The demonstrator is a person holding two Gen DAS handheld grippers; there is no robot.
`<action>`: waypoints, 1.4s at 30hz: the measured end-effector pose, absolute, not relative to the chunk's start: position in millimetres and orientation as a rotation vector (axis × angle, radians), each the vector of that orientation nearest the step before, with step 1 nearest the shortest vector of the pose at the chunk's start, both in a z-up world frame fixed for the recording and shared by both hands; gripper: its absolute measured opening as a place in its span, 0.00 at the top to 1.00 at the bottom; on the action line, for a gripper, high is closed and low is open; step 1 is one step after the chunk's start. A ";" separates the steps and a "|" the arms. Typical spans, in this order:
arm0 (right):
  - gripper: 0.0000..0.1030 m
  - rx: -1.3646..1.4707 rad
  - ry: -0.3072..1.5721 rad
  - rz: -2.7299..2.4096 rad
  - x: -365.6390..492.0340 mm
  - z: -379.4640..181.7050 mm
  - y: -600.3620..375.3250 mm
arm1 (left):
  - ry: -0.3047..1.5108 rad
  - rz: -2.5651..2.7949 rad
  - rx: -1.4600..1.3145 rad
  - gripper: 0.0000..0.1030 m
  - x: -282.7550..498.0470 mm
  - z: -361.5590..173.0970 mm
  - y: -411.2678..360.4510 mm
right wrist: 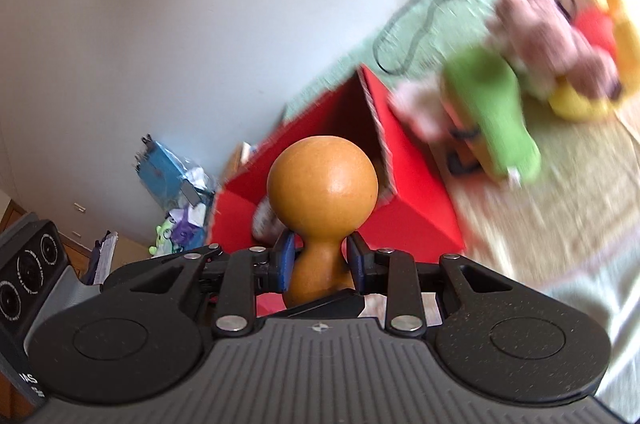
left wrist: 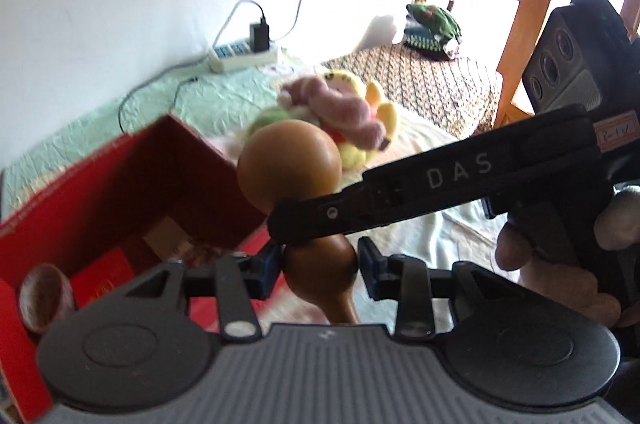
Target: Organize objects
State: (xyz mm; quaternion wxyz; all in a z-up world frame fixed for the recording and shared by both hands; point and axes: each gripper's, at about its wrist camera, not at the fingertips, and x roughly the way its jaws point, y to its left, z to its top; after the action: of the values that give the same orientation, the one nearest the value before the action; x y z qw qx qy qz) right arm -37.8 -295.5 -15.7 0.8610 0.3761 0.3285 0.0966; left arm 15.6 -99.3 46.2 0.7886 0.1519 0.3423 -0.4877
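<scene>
- Smooth brown-orange gourd with 2 bulbs and a narrow waist [right wrist: 322, 180] — held in the air by both grippers at once, big bulb pointing away from the cameras.
- Right gripper [right wrist: 320, 258]: blue pads [right wrist: 286, 258] pressed on either side of the gourd's waist, clamped on it; the big bulb sticks out past the fingertips.
- Left gripper [left wrist: 320, 266]: blue-padded fingers sit around the smaller lower bulb of the same gourd [left wrist: 290, 164]; left pad touches it, right pad looks just beside it with a thin gap in this view, so contact on that side is hard to call — jaws close to as narrow as they go, reads as gripping the gourd.
- In the left wrist view the right gripper's black arm [left wrist: 440, 184] crosses in front of the gourd's waist, lettering "DAS" on it; fingers of the person's hand [left wrist: 516, 248] wrap its handle at right.
- Open red cardboard box [left wrist: 132, 184] on the bed just behind and below the gourd, to the left; inside it a red flat packet [left wrist: 104, 280] and a small round pale object [left wrist: 44, 298], blurred.
- Pile of plush toys — yellow, pink, green [right wrist: 560, 56] — on the bed beyond the box, blurred.
- White power strip with a black plug [left wrist: 244, 54] near the wall on the pale green bedsheet [left wrist: 208, 96].
- Folded green clothing [left wrist: 434, 24] on a patterned brown cover by the wooden window frame.
- Both views motion-blurred.
</scene>
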 end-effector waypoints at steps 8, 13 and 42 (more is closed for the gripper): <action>0.70 0.637 0.652 0.250 15.6 12.7 -279.4 | 0.689 -0.978 0.275 0.65 57.9 56.9 -91.5; 0.70 0.574 0.680 0.258 51.3 12.3 -274.6 | 0.704 -0.942 0.236 0.65 89.6 45.5 -87.7; 0.72 -0.015 0.827 0.124 104.5 -32.0 -234.0 | 0.928 -0.727 0.293 0.33 152.2 -24.2 -81.6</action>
State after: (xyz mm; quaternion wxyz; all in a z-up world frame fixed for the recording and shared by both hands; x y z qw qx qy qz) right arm 104.5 -234.0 -32.0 0.9139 -0.0071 0.4013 0.0600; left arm 152.2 -81.6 -24.2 0.8213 0.1374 0.4358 -0.3416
